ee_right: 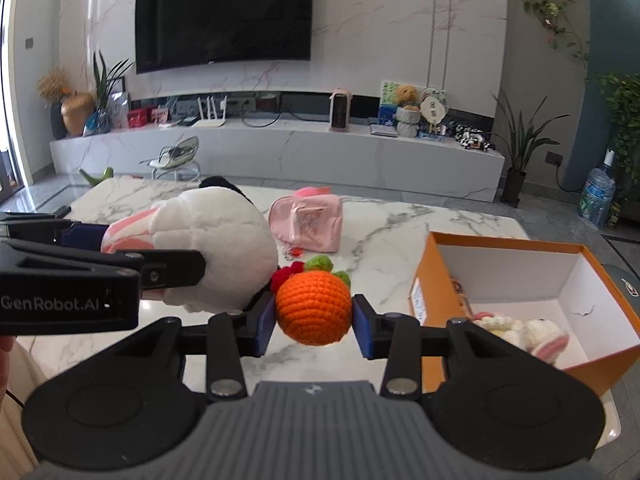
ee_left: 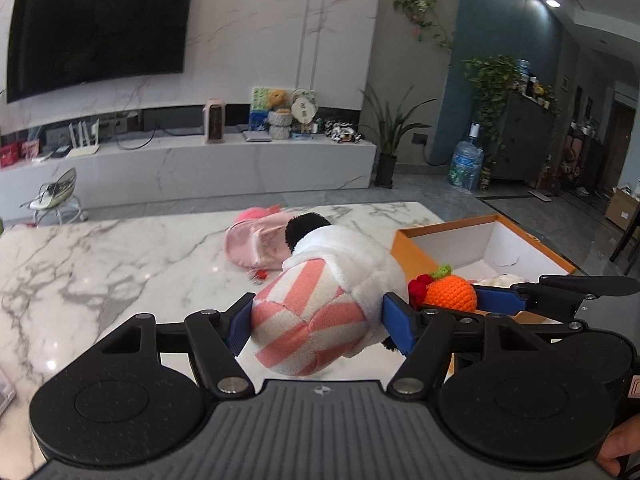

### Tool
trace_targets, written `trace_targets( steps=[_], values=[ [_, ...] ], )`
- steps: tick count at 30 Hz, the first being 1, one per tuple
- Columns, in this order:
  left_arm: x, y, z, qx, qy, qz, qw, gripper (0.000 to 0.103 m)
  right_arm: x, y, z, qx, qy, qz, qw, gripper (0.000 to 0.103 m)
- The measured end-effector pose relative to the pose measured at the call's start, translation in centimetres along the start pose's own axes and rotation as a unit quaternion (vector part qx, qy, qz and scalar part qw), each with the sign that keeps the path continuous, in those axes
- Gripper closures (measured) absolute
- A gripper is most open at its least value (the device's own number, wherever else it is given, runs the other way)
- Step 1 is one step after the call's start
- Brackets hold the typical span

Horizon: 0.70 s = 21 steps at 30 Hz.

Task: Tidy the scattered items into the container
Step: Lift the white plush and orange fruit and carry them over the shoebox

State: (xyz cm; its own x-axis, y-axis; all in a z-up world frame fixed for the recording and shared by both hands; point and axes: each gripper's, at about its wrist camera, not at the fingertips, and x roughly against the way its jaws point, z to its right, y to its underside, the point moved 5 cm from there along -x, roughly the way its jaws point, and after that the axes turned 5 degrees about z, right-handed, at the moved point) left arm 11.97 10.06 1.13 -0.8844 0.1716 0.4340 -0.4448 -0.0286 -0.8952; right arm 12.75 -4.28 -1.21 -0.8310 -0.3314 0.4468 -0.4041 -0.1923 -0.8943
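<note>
My left gripper [ee_left: 318, 326] is shut on a plush toy [ee_left: 316, 320] with a pink-and-white striped body, a white fleece wrap and a black tuft, held above the marble table [ee_left: 100, 264]. My right gripper [ee_right: 314, 322] is shut on an orange crocheted fruit [ee_right: 314, 306] with green leaves and a red pompom. In the right wrist view the plush toy [ee_right: 216, 240] and the left gripper [ee_right: 120, 256] hang just to the left. The orange box [ee_right: 432, 276] stands open at the right with a white-and-pink knitted toy [ee_right: 524, 334] inside. The crocheted fruit [ee_left: 450, 292] shows beside the box [ee_left: 416, 256] in the left wrist view.
A pink pouch [ee_right: 308, 222] with a small red charm lies on the table beyond both grippers. A remote [ee_right: 60, 212] rests near the table's far left edge. Behind the table run a low marble TV bench [ee_right: 280, 148], a wall TV, potted plants and a water bottle [ee_right: 598, 196].
</note>
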Motion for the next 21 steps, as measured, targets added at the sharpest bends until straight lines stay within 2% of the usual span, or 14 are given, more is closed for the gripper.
trace_targets(
  steps=[9,14,21],
  values=[
    [-2.1,-2.0,5.7,-0.042,0.035,0.010,0.9984,0.024,2.4,-0.2,5.3,-0.047,0.038,0.030,0.998,0.059],
    [-4.4,-2.3,9.0,-0.069,0.052,0.000,0.9962,0.024,3.3,-0.4,8.8,-0.077,0.061,0.044,0.994,0.059],
    [-7.6,-2.6,13.4,-0.103,0.080,-0.005,0.9914,0.025,2.9,-0.5,13.6,-0.106,0.097,0.051,0.988,0.059]
  ],
)
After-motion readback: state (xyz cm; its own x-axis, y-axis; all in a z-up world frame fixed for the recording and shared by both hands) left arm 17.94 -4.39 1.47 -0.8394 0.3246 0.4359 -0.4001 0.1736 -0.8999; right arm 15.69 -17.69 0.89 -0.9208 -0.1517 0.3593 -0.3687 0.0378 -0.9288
